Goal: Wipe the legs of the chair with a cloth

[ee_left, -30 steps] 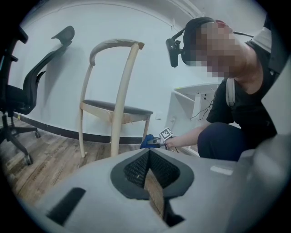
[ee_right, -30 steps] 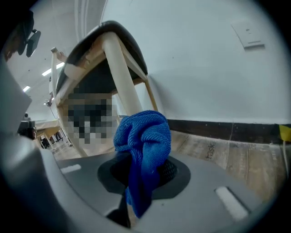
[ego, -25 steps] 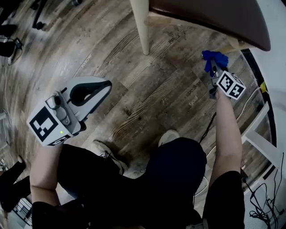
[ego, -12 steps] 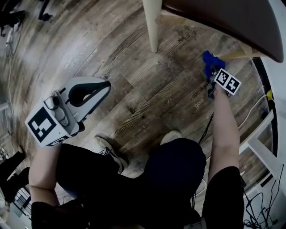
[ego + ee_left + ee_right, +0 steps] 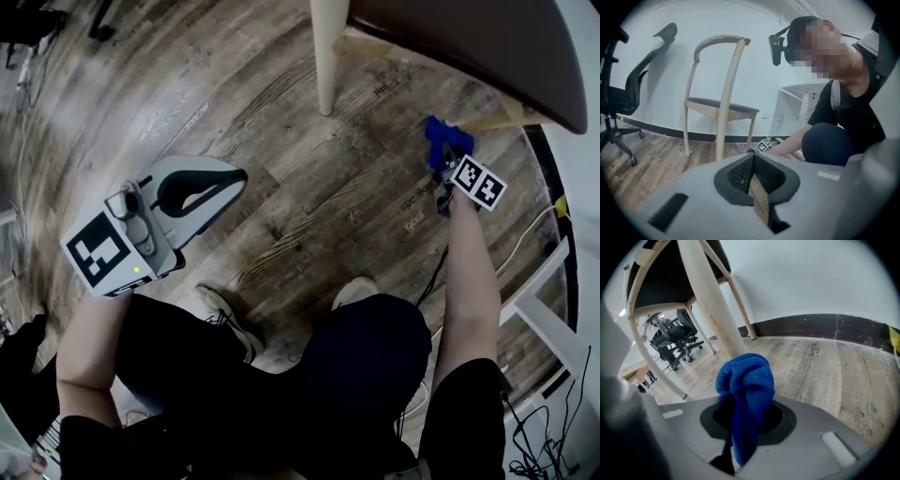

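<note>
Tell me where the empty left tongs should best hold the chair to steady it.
Take the pale chair leg at mid-height, coming level from the left tongs' own side. It is a slim round post, nearly upright and standing free, so the jaws, now shut, could probably open and close across it. The right tongs hold the blue cloth.

Head view steeply down; gripper views low, level; all share chair (image 5: 469, 47)
</note>
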Motion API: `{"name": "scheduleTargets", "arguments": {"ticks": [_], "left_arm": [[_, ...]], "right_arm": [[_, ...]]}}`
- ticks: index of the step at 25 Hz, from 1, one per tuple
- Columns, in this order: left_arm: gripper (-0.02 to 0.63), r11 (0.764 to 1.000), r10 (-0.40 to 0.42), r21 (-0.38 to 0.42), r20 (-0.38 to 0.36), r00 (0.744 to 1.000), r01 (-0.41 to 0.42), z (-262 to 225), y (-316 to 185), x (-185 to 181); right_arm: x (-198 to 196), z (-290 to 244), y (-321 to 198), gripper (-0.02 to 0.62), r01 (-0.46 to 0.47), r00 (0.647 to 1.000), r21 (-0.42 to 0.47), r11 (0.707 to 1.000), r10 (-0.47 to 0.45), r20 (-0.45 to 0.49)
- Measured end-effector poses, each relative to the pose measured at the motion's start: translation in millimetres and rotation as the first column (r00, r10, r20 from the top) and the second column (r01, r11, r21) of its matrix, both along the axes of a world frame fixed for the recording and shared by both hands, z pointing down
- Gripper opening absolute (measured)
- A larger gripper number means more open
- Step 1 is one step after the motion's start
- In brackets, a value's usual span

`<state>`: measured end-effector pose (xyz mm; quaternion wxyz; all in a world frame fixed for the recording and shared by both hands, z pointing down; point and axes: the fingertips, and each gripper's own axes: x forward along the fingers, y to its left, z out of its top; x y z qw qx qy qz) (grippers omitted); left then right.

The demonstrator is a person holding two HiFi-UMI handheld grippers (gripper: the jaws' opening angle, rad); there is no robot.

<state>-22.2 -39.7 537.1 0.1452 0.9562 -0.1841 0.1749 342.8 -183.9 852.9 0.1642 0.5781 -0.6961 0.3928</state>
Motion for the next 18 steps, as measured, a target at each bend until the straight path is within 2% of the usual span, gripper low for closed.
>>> {"name": "scheduleTargets", "arguments": {"ticks": [8,15,18], "left_arm": [[0.002,0.999,0.021,0.027,-0.024,0.999,-0.020,-7,2,2],[0.002,0.998,0.047,0.042,-0.056,0.997,-0.045,-16,8,6],[0.002,0.998,0.053,0.044,-0.061,0.997,-0.051,-18,9,6]], "right_arm": [[1,-77,-2,0.078,0.077,0.997,0.160,0.984,-0.071,-0.044],[5,-183,0,0.078,0.129,0.991,0.334,0.934,-0.110,-0.076],[6,-227,-1,0.078,0.158,0.985,0.394,0.906,-0.119,-0.121]]}}
